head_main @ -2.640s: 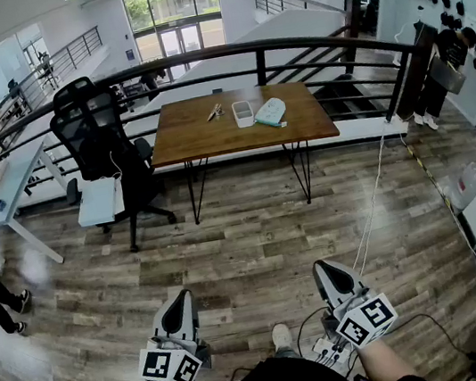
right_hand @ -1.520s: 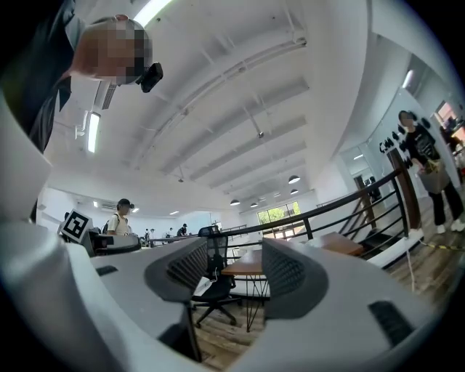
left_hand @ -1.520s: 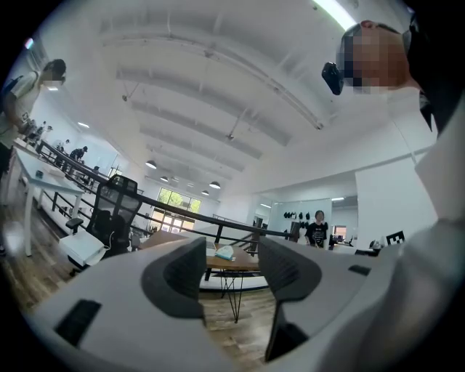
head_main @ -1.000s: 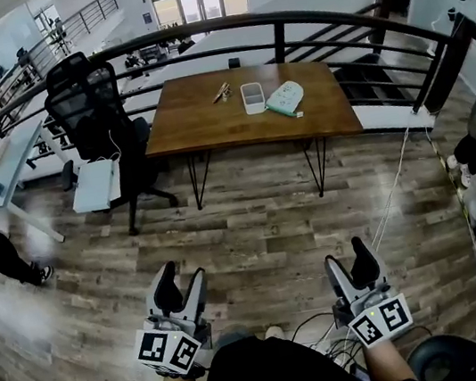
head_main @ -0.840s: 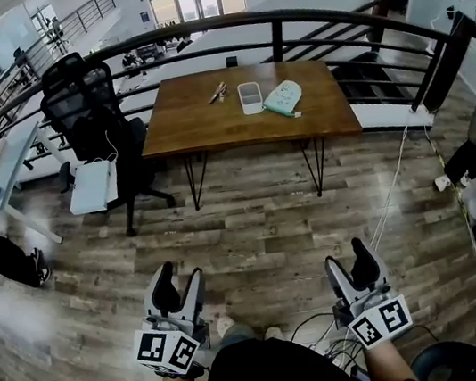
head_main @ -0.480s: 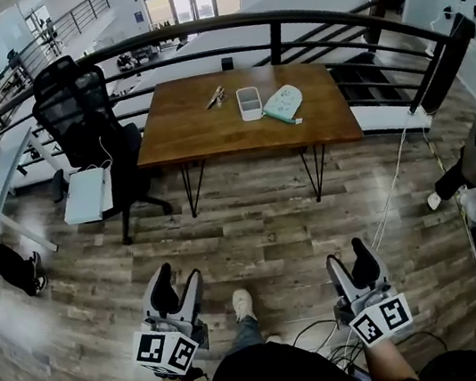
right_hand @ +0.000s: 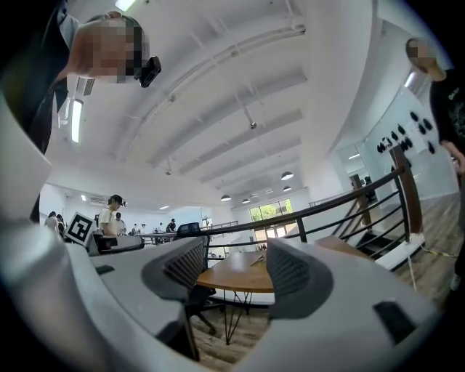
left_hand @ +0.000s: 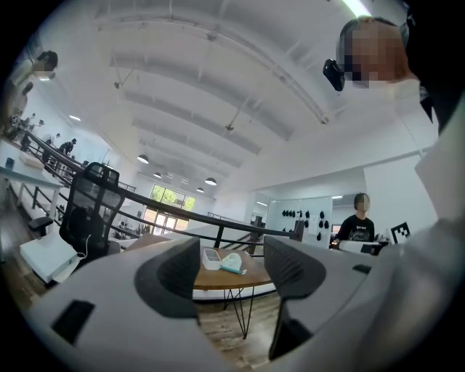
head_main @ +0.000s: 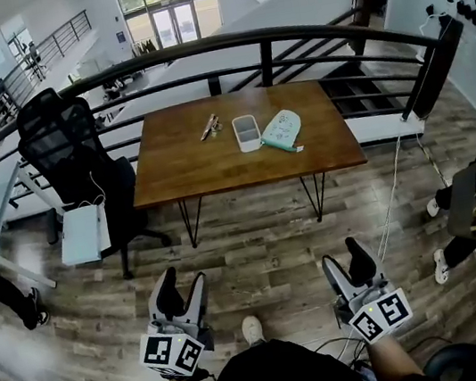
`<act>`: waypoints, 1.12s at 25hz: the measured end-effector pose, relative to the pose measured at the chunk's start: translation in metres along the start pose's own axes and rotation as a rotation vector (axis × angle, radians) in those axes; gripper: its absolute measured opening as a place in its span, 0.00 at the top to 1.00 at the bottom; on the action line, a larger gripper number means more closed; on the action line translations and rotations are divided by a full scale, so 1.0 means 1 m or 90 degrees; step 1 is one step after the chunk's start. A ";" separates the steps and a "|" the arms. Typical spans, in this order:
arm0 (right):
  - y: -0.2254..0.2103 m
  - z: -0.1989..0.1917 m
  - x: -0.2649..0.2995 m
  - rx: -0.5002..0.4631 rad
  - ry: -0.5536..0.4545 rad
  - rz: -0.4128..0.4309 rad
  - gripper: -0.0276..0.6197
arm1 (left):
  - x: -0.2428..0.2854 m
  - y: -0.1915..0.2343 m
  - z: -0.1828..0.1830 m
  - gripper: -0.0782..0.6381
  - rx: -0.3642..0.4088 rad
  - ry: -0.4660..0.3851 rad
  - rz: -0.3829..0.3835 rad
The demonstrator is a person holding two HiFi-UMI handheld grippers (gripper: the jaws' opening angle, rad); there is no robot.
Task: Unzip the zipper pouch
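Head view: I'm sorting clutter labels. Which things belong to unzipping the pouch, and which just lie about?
Job: mint zipper pouch, on the wooden table.
Lying about: white container beside it, small items further left, black office chair.

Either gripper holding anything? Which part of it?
Nothing held. Left gripper open, empty. On the right gripper the jaws have just been closing slightly, nothing between them. Pouch lies on the table.

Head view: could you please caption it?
Left gripper open, right gripper empty, jaws just narrowed, facing the table with the zipper pouch.
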State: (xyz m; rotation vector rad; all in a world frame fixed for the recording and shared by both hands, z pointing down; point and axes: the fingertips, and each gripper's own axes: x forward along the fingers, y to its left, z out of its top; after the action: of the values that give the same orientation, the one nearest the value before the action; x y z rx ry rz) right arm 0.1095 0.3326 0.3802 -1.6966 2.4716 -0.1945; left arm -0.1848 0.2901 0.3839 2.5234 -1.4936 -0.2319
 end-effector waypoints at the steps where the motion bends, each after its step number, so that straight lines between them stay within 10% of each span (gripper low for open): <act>1: -0.001 0.002 0.010 -0.002 -0.002 -0.001 0.56 | 0.008 0.006 0.002 0.52 0.002 0.000 -0.004; 28: -0.041 -0.006 0.133 0.003 0.005 -0.041 0.58 | 0.127 0.078 0.006 0.51 -0.007 0.027 -0.051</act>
State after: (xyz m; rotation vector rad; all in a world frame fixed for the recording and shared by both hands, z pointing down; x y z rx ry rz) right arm 0.0983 0.1937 0.3886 -1.7785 2.4213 -0.2135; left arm -0.1917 0.1413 0.3933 2.5659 -1.3736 -0.1961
